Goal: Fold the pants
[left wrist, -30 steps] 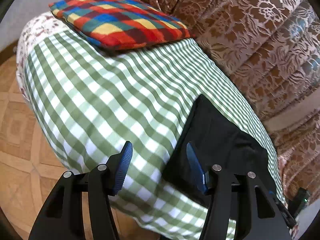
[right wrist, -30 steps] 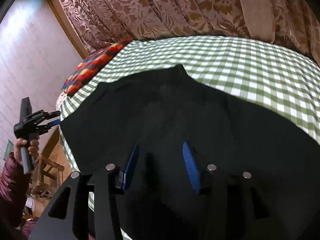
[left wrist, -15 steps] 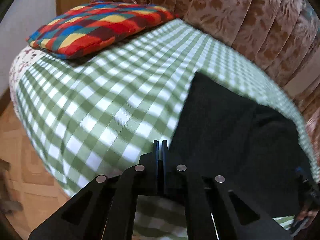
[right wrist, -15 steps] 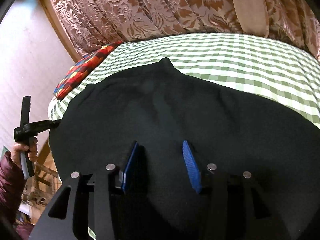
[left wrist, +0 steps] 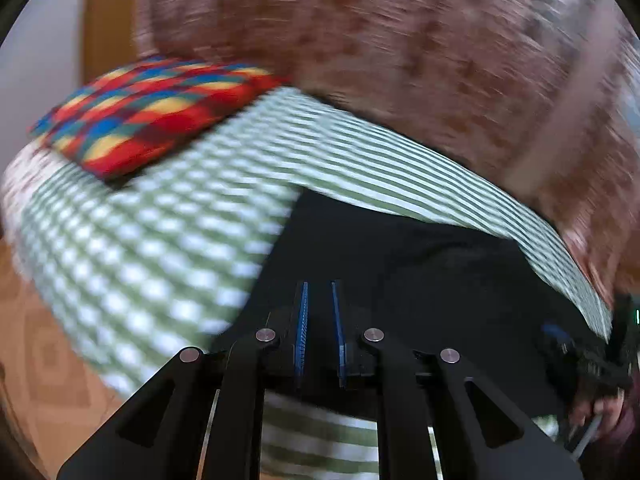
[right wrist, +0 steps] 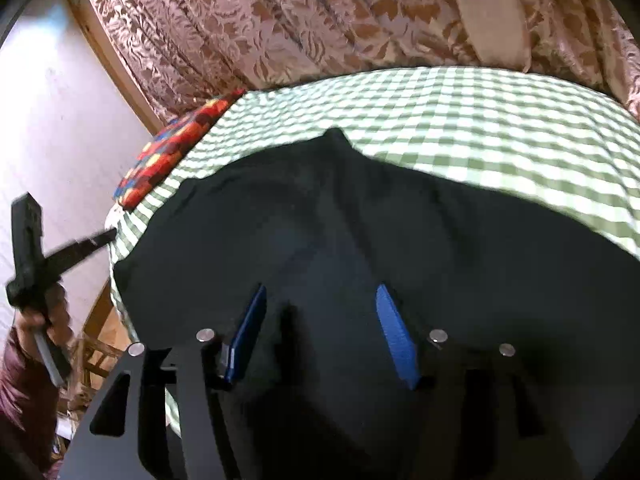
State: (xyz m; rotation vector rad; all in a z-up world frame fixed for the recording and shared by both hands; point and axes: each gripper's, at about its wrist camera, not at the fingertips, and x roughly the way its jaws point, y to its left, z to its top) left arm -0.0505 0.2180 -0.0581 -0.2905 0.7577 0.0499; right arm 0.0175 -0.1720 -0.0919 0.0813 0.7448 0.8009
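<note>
Left wrist view (heavily blurred by motion): the left tongs stand narrow, their blue pads a slim gap apart and opening, over the near edge of the black cloth pants. Whether any cloth sits between the pads cannot be told, since the gap is dark. The pants lie flat on the bed with the green-and-white checked sheet, spreading ahead and to the right of the tongs. Far ahead to the left rests a flat cushion in a red, blue and yellow plaid. Behind the bed hangs a brown curtain with a leaf pattern. At the right edge, the right tongs show as a dark blur at the pants' far side, with a hand below them.

Right wrist view: the right tongs stand moderately wide and are opening, their blue pads apart over the pants with nothing pinched between them (the cloth lies below). The pants fill the space ahead and to both sides, a small peak at their far edge. The checked sheet shows beyond, the plaid cushion far left, the curtain above. At left, a hand holds the left tongs, whose tip reaches the sheet's edge just beside the pants.
</note>
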